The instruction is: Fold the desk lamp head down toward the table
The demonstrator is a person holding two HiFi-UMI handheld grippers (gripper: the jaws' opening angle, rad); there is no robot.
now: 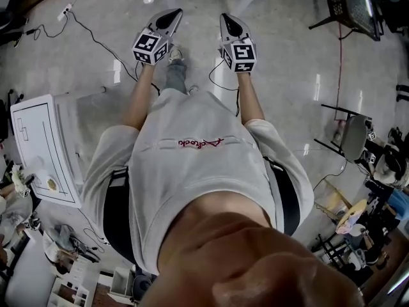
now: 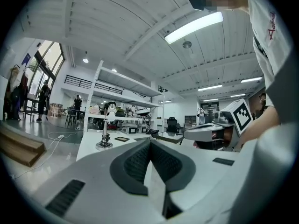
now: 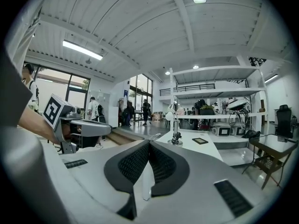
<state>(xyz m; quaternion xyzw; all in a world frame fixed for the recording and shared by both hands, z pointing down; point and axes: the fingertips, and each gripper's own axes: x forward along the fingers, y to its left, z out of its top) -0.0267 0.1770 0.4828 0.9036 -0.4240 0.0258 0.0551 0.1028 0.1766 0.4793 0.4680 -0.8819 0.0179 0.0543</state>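
left grey hand-held gripper (image 1: 167, 19) and right grey hand-held gripper (image 1: 230, 23): jaws pressed together, nothing between them. slim white desk lamp on a round base (image 2: 106, 127) stands upright on the long white table (image 2: 86, 148), well ahead of both; its joints are too small to read. head view cuts off the table. glossy grey floor (image 1: 287, 56); white shelving (image 3: 210, 92) behind.

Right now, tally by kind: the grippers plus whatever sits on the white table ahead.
Grippers: 2 (left gripper, right gripper, both shut, empty)
Desk lamp: 1
Dark flat pad: 1
Total: 4
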